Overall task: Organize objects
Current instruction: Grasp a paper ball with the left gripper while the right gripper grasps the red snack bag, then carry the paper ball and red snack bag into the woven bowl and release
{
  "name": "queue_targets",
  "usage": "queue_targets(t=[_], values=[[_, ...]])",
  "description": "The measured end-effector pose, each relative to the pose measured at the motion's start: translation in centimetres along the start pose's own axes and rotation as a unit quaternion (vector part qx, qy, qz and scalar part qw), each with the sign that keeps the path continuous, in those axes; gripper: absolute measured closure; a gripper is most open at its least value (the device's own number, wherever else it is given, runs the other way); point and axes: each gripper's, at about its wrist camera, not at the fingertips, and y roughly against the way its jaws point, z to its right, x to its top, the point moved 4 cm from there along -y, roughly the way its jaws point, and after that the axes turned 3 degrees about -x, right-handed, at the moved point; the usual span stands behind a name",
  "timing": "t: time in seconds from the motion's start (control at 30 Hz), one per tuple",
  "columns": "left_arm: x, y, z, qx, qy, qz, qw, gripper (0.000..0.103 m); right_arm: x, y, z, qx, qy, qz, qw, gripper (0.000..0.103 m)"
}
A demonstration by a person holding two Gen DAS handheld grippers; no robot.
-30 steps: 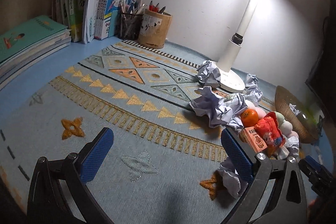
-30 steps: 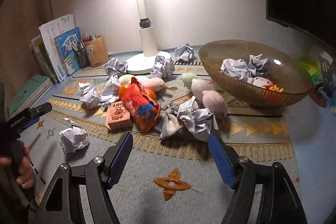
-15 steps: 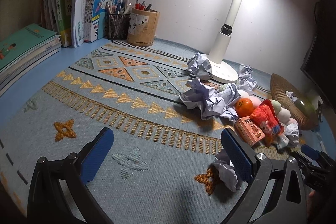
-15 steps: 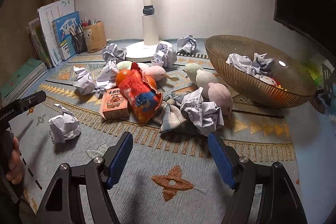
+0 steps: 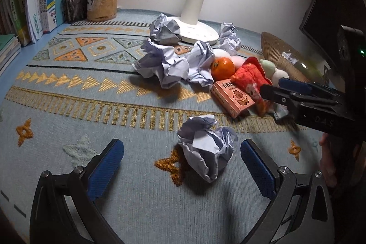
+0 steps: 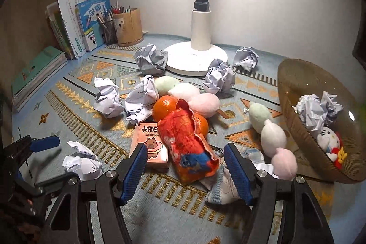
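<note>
Left gripper spread wide, paper ball on bench mat between its fingers, untouched. Right gripper spread too, red pouch between fingers, beside orange box.

A lone paper ball lies between the open fingers of the left hand-held gripper. Behind it, to the right, a card box sits beside a snack pouch, with an orange behind them. The lamp base stands farther back, the basket at right.
</note>
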Motion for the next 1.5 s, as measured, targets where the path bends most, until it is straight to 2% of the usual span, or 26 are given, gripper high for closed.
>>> queue_targets(t=[0.07,0.13,0.2,0.23,0.27,0.3,0.33,0.4,0.53,0.6,0.73,0.8,0.9,1.0,1.03,1.07,1.1,1.17,1.3,1.5], values=[[-0.3,-0.6,0.4,-0.007,0.006,-0.009,0.9999,0.004,0.0,-1.0,0.0,-0.006,0.001,-0.002,1.000,0.041],[-0.2,-1.0,0.8,0.001,-0.002,-0.015,0.9999,0.015,0.0,-1.7,0.2,0.006,-0.002,-0.006,1.000,0.050],[0.0,-1.4,1.2,0.015,-0.009,-0.016,0.9997,0.021,0.0,-1.9,0.4,0.013,-0.007,-0.003,1.000,0.055],[0.0,-1.5,1.4,0.019,-0.016,-0.015,0.9996,0.031,-0.1,-1.8,0.5,0.013,-0.009,-0.002,1.000,0.057],[0.0,-1.5,1.7,0.019,-0.024,-0.013,0.9994,0.037,-0.1,-1.6,0.7,0.012,-0.011,0.000,1.000,0.063],[0.0,-1.5,1.9,0.013,-0.028,-0.014,0.9994,0.050,-0.2,-1.5,0.8,0.014,-0.016,0.001,1.000,0.069],[0.1,-1.4,2.1,0.015,-0.031,-0.010,0.9994,0.053,-0.3,-1.3,1.0,0.018,-0.022,0.004,1.000,0.072],[0.3,-1.2,2.1,0.014,-0.031,-0.004,0.9994,0.055,-0.3,-0.6,1.5,0.021,-0.045,0.006,0.999,0.080],[1.5,0.6,2.2,-0.007,-0.023,0.030,0.9993,0.055,-0.1,4.0,3.3,0.047,-0.125,0.028,0.991,0.081],[2.1,1.5,2.3,-0.010,-0.028,0.048,0.9984,0.055,-1.3,6.8,4.5,0.058,-0.179,0.026,0.982,0.080],[2.6,1.3,2.4,-0.026,-0.039,0.075,0.9961,0.055,-6.2,7.9,5.5,0.102,-0.274,-0.031,0.956,0.080],[2.3,0.3,2.3,-0.032,-0.031,0.074,0.9963,0.055,-8.0,7.1,5.3,0.100,-0.280,-0.053,0.953,0.080],[2.1,-0.4,2.5,-0.024,-0.035,0.065,0.9970,0.055,-9.3,5.8,4.7,0.096,-0.271,-0.069,0.955,0.077],[1.9,-0.2,2.2,-0.042,-0.031,0.063,0.9967,0.055,-9.2,6.1,3.8,0.083,-0.233,-0.045,0.968,0.074],[1.9,-0.3,1.9,-0.044,-0.024,0.059,0.9970,0.055,-9.2,6.4,3.5,0.073,-0.213,-0.033,0.974,0.067],[1.9,-0.3,1.7,-0.047,-0.018,0.057,0.9971,0.055,-9.1,6.8,3.1,0.060,-0.192,-0.020,0.979,0.055],[1.9,-0.4,1.6,-0.049,-0.014,0.056,0.9972,0.055,-9.1,7.2,2.7,0.044,-0.171,-0.007,0.984,0.037],[1.9,-0.3,1.7,-0.045,-0.017,0.057,0.9972,0.055,-9.2,7.7,1.9,0.015,-0.129,0.014,0.991,0.024],[1.8,0.0,2.4,-0.039,-0.035,0.062,0.9967,0.055,-9.4,6.3,0.8,-0.024,-0.077,0.010,0.997,0.024],[1.9,-0.3,2.2,-0.038,-0.030,0.053,0.9974,0.055,-9.8,4.2,1.9,-0.036,-0.099,-0.030,0.994,0.025]])
